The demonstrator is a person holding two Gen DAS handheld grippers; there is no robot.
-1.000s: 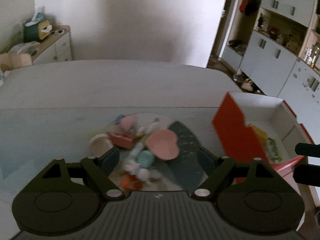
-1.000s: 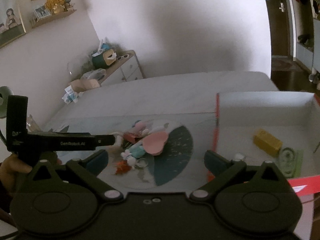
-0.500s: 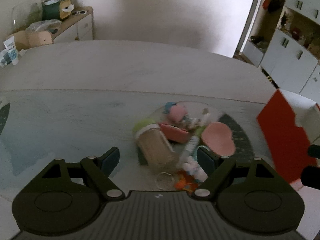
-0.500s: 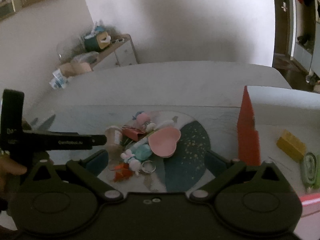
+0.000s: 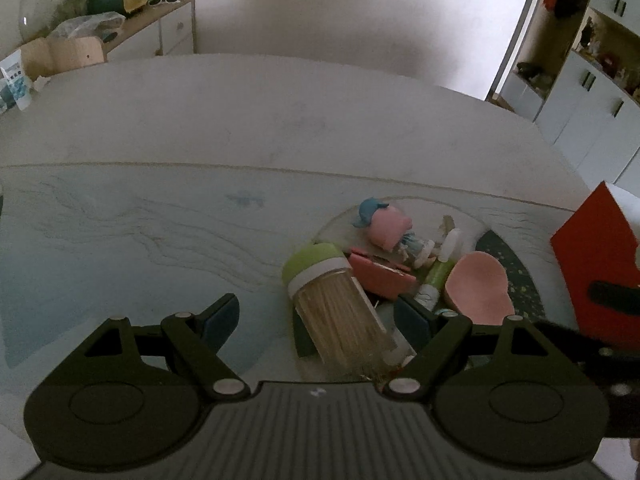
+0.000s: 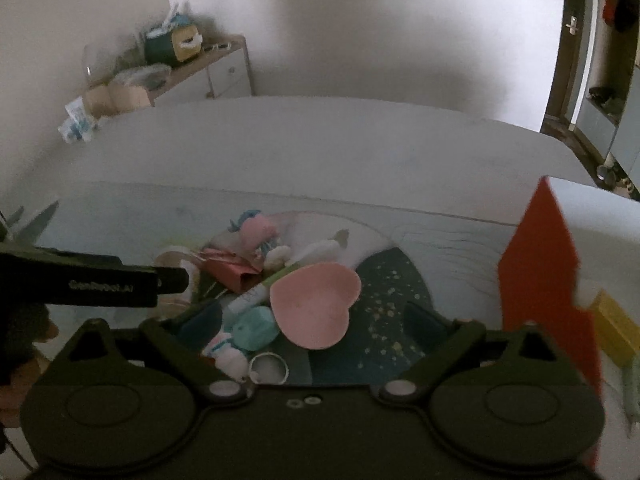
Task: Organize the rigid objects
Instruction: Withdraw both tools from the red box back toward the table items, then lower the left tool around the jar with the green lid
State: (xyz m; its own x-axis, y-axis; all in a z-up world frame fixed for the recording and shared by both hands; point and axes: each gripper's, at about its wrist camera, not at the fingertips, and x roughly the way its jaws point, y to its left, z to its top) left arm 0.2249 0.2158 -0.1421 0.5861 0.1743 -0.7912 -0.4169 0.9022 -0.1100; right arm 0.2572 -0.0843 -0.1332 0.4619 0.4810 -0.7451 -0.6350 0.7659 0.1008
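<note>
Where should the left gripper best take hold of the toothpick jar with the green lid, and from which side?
Probably across the clear body of the toothpick jar, just below its green lid, coming from above. The jar lies on its side between the open fingers of the left gripper, its round sides exposed.

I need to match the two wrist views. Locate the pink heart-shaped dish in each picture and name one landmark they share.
Left wrist view: the pink heart-shaped dish lies right of centre, just beyond the left gripper's right finger.
Right wrist view: the dish sits at centre, ahead of the open right gripper.
Shared landmark: the red-walled box, to the right of the dish in both.
</note>
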